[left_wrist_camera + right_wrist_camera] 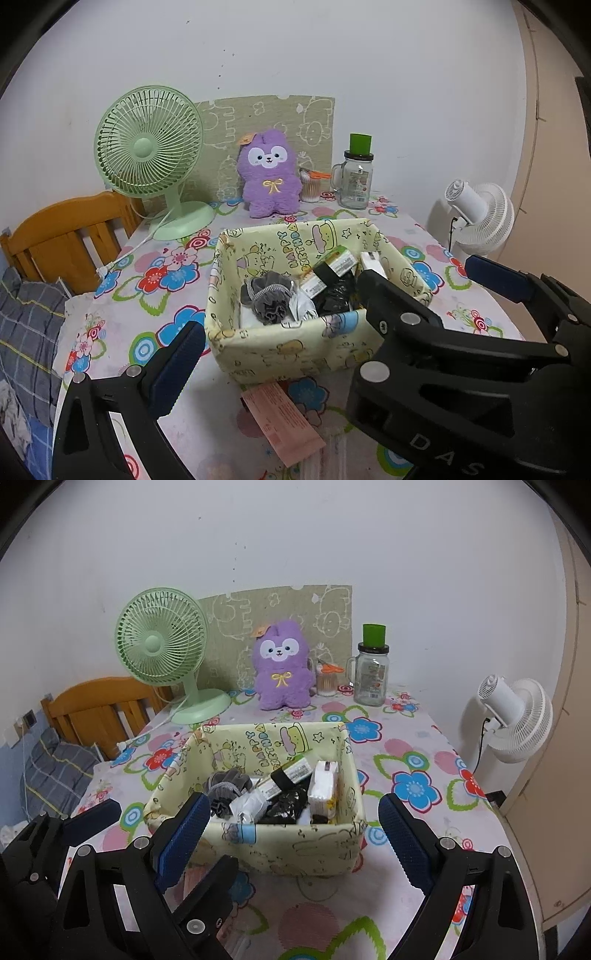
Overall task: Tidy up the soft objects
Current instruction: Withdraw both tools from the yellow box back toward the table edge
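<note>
The table (413,746), covered in a white cloth printed with red, blue and pink flowers, stands against a pale wall. Near its middle sits a pale yellow fabric storage box (295,845) printed with cartoon animals and "Happy Birthday". Inside it lie a grey mesh bath puff (225,786) at the left, a crumpled black plastic bag (286,806) in the middle, a black and white carton (291,775) leaning across the top and a white pack (323,788) standing at the right. At the back of the table a mint green desk fan (162,646) stands left of a purple plush rabbit (282,668) that sits upright against a patterned card, well apart from the box. Right of the rabbit is a glass mug jar with a green cap (371,675). A flat pink packet (282,424) lies on the table just in front of the box. The left gripper (332,306) and the right gripper (291,845) both hover before the box with blue pads spread wide, holding nothing.
</note>
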